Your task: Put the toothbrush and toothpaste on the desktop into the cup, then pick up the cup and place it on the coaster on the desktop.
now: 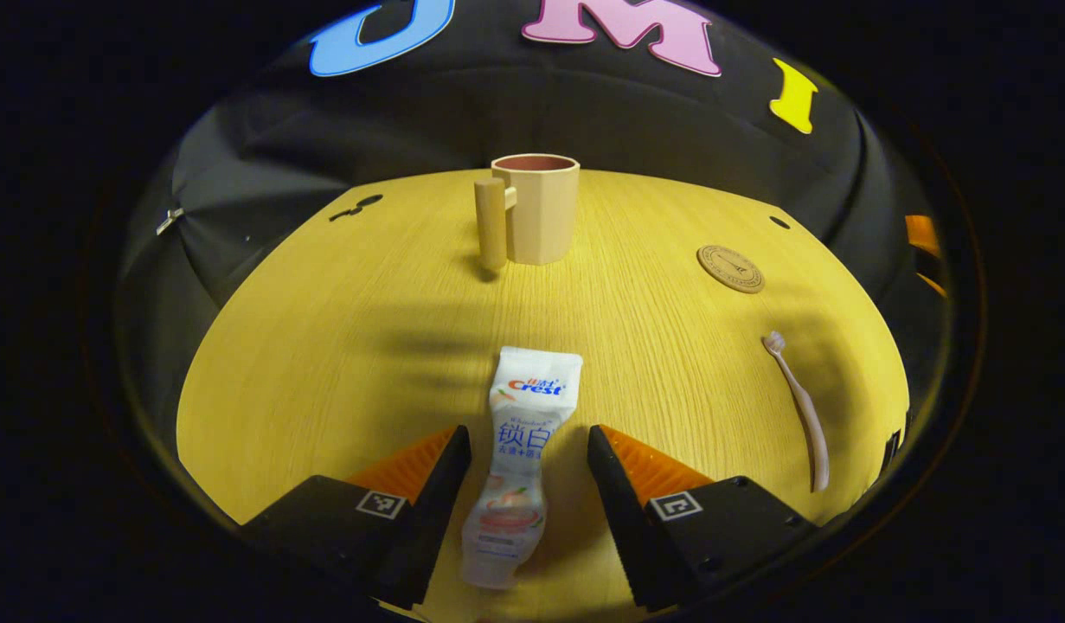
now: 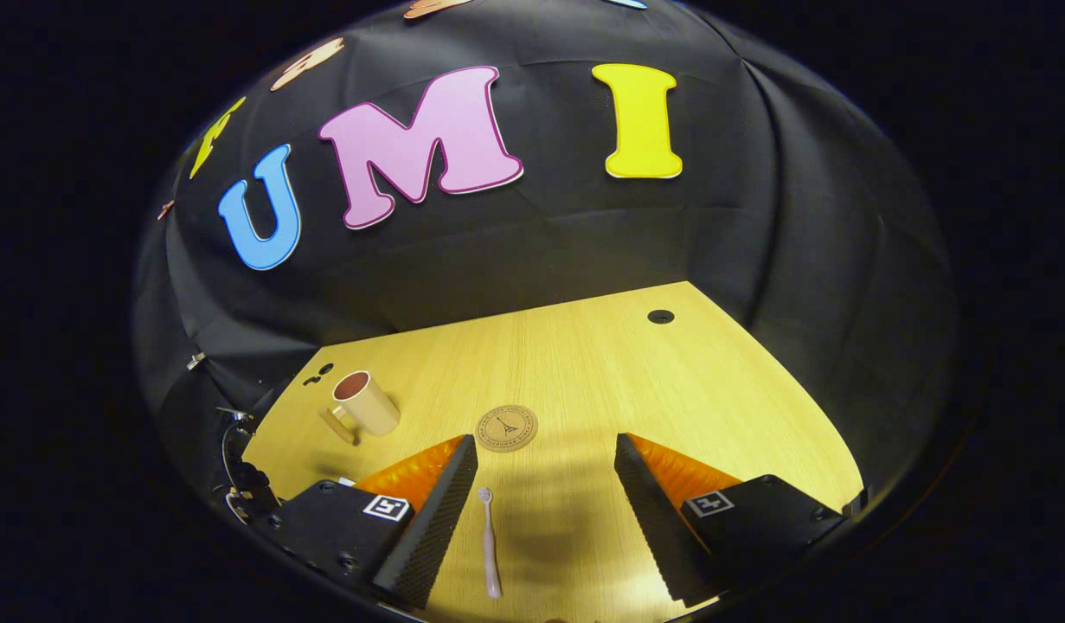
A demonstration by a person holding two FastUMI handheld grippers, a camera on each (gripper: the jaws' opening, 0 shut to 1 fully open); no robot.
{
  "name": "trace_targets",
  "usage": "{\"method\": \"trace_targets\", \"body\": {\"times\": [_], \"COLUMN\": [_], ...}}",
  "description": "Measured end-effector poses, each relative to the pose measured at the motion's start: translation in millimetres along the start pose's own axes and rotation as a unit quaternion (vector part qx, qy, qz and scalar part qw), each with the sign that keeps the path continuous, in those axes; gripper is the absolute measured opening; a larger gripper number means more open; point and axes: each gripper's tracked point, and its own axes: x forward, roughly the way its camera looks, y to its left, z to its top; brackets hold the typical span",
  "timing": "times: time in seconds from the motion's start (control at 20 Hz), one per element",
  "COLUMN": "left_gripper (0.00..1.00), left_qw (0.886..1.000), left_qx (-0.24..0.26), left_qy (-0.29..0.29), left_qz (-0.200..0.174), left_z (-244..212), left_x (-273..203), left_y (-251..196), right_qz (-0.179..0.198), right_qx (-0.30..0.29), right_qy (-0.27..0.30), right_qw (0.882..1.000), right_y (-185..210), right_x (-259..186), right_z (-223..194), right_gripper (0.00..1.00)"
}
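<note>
A white toothpaste tube [image 1: 521, 459] lies flat on the yellow wooden desktop [image 1: 342, 346], lengthwise between the spread fingers of my left gripper [image 1: 529, 472], which is open and not touching it. Behind it stands a beige cup [image 1: 536, 208] with a handle on its left. A round cork coaster [image 1: 731, 268] lies to the right, and a pale pink toothbrush [image 1: 800, 407] lies nearer, at the right. In the right gripper view my right gripper [image 2: 545, 484] hovers open above the toothbrush [image 2: 490, 543], which lies near its left finger. Beyond are the coaster [image 2: 506, 428] and the cup [image 2: 365, 403].
The desktop has a dark cable hole [image 2: 660, 317] at its far right and small dark marks [image 1: 356, 208] at its far left. Black cloth walls close the booth behind and on both sides of the desk.
</note>
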Motion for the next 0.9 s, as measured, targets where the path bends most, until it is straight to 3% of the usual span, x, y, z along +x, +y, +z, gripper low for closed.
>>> {"method": "trace_targets", "body": {"times": [0.15,0.25,0.3,0.35,0.55,0.6,0.9], "left_gripper": [0.78,0.66,0.45,0.36,0.31,0.25,0.20], "left_qw": [1.000,0.999,0.999,0.998,0.997,0.997,0.996], "left_qx": [0.017,0.033,0.043,0.055,0.066,0.066,0.058], "left_qy": [0.001,0.005,0.001,0.001,0.013,0.017,0.025], "left_qz": [-0.003,-0.019,-0.021,-0.021,-0.044,-0.045,-0.057], "left_z": [-3.5,-4.2,-3.1,-4.3,-8.5,-8.3,-23.6], "left_x": [-4.5,-1.8,-5.9,-4.8,-10.6,-10.1,-34.2], "left_y": [-5.5,-11.4,-14.1,-14.6,-16.3,-15.3,-9.4], "right_qz": [0.007,0.009,0.012,0.015,0.028,0.029,0.020], "right_qx": [0.002,-0.001,-0.004,-0.006,-0.019,-0.024,-0.050], "right_qy": [0.014,0.021,0.028,0.036,0.073,0.082,0.143], "right_qw": [1.000,1.000,1.000,0.999,0.997,0.996,0.988], "right_y": [8.8,15.4,19.5,23.8,40.2,42.4,47.4], "right_x": [1.5,2.6,1.9,1.5,-0.9,-0.7,-0.6], "right_z": [-11.7,-19.7,-25.8,-31.8,-56.9,-62.2,-98.9], "right_gripper": [0.98,0.99,0.99,0.98,0.98,0.98,0.99]}}
